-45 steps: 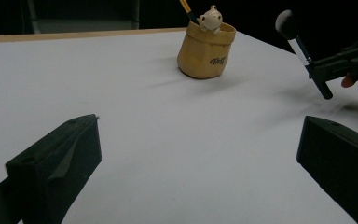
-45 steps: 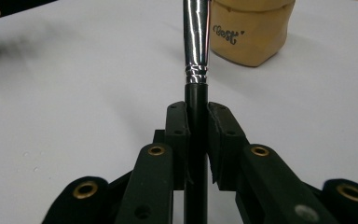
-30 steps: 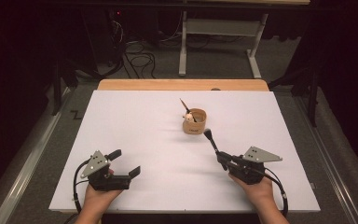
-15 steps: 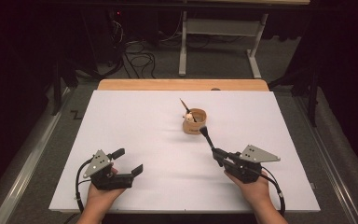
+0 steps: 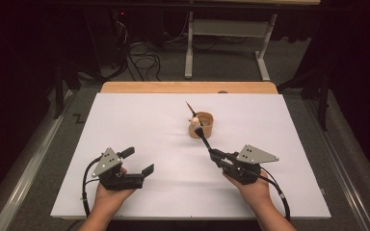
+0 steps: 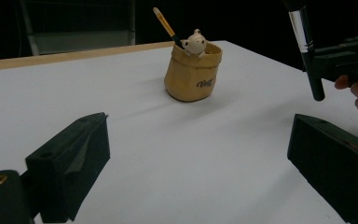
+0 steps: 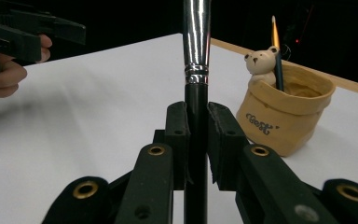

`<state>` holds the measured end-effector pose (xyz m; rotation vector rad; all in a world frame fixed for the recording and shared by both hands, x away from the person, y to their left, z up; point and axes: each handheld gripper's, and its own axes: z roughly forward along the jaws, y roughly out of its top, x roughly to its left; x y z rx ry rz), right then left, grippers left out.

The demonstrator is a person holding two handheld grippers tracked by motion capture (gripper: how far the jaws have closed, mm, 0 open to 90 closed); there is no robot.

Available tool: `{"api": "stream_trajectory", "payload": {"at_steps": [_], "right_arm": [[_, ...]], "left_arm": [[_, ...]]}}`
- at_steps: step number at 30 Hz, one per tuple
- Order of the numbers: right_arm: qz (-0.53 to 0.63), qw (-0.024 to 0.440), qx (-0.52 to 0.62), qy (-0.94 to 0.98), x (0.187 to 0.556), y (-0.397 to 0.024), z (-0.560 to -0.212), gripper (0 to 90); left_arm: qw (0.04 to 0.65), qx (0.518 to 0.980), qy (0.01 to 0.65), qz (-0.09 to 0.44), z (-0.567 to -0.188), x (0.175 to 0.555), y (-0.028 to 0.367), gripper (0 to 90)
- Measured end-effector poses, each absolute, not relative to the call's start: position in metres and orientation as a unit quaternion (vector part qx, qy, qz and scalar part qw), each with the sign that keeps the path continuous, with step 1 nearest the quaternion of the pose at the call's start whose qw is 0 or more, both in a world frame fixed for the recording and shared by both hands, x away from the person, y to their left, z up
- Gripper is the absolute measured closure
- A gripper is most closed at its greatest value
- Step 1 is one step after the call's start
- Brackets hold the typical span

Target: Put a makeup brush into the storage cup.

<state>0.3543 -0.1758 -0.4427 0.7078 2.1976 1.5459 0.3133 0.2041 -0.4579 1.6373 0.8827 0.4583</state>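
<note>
Both hands are showing bare, with no sleeves or gloves. The left gripper [image 5: 139, 161] and the right gripper [image 5: 215, 157] are wearing matte black bodies, each topped by a grey three-cornered plate dotted with small holes. Black cables are trailing from their near ends. Brass-ringed rivets are glinting on the right gripper's jaw links.

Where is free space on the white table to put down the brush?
The white table is bare left of the tan bag-shaped pot, and between the open left gripper and the right gripper holding the black-handled brush. Crowded only around that pot, with its bear figure and pencil.
</note>
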Motion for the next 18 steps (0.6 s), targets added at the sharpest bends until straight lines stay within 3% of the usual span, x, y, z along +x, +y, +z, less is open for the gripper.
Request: {"api": "stream_trajectory", "payload": {"at_steps": [18], "right_arm": [[0.554,0.180,0.233,0.779,0.352,-0.157,-0.445,80.7]], "left_arm": [[0.578,0.706,0.366,0.185,-0.458,0.320,0.186,6.5]]}}
